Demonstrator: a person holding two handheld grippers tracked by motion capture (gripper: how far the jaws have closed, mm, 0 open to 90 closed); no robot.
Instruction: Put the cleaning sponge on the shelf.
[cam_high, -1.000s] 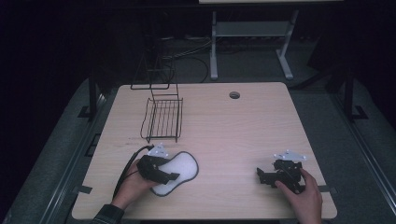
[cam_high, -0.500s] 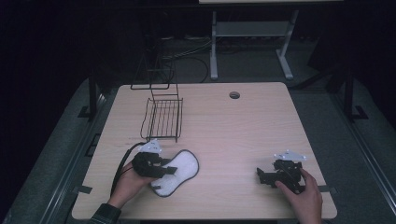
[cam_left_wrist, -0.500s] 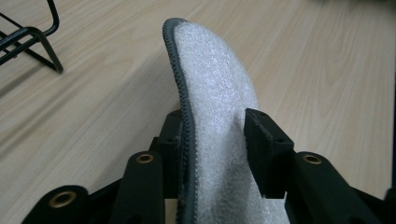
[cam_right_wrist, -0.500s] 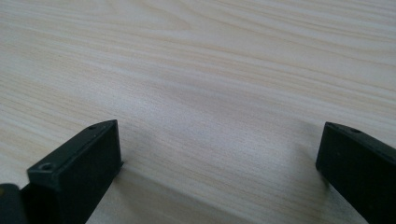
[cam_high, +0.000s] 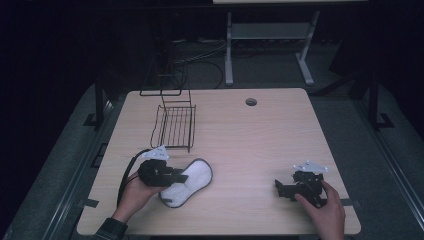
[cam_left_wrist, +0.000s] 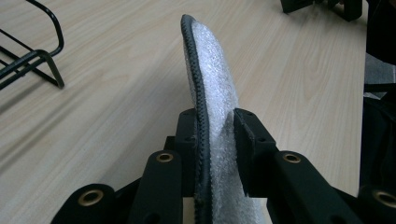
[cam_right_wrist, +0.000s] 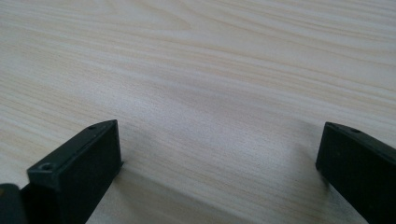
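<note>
Left hand-held gripper (cam_left_wrist: 215, 128) has just been closing; its jaws now pinch the white insole (cam_left_wrist: 212, 70), which stands on edge between them over the worktop (cam_left_wrist: 116, 79). Grasp looks secured. Right hand-held gripper (cam_right_wrist: 219, 154) gapes, idle.

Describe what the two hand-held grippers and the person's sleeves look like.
Both grippers are black, each with two blocky, flat-faced jaws. The left gripper has brass-coloured rings at its joints, a pale three-cornered plate on top and a black cable looping back past the wrist. The right gripper carries the same kind of pale plate. A dark plaid cuff covers the left wrist; the right wrist looks bare.
</note>
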